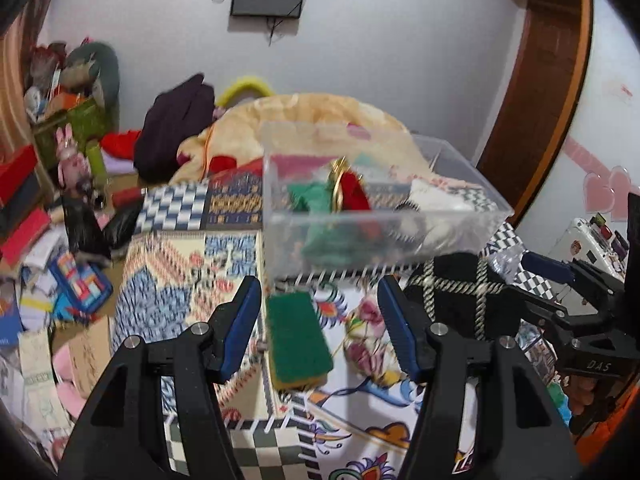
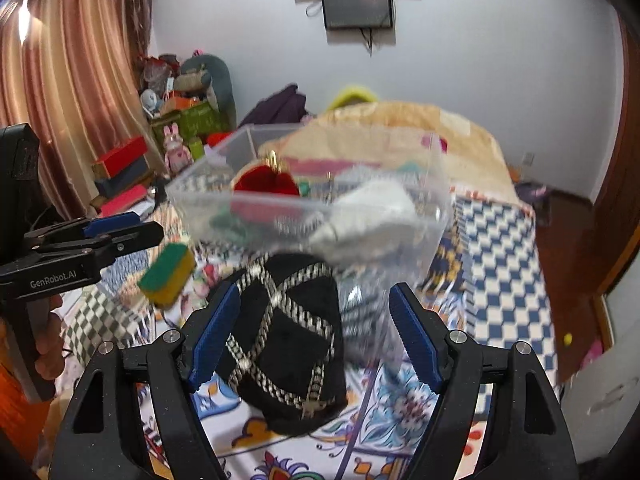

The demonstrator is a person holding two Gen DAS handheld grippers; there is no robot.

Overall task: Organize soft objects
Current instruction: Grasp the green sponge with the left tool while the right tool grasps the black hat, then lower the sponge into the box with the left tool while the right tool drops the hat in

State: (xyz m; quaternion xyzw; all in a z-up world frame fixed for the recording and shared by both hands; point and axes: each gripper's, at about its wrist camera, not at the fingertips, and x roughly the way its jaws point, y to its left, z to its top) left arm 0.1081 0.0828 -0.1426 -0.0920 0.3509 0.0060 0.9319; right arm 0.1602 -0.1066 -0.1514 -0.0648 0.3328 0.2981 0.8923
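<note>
A green and yellow sponge (image 1: 298, 338) lies on the patterned bedspread between my open left gripper's (image 1: 320, 328) fingers; it also shows in the right wrist view (image 2: 170, 276). A black velvet pouch with gold braid (image 2: 290, 340) lies between the fingers of my open right gripper (image 2: 314, 336), nearer the left finger; it also shows in the left wrist view (image 1: 460, 284). Behind both stands a clear plastic box (image 1: 380, 204), also in the right wrist view (image 2: 320, 196), holding red, green and white soft items.
A beige blanket (image 1: 304, 116) and dark clothes (image 1: 176, 128) are heaped behind the box. Boxes, toys and papers clutter the floor at left (image 1: 52, 240). The left gripper shows in the right wrist view (image 2: 92, 240); the right gripper shows in the left wrist view (image 1: 560, 292).
</note>
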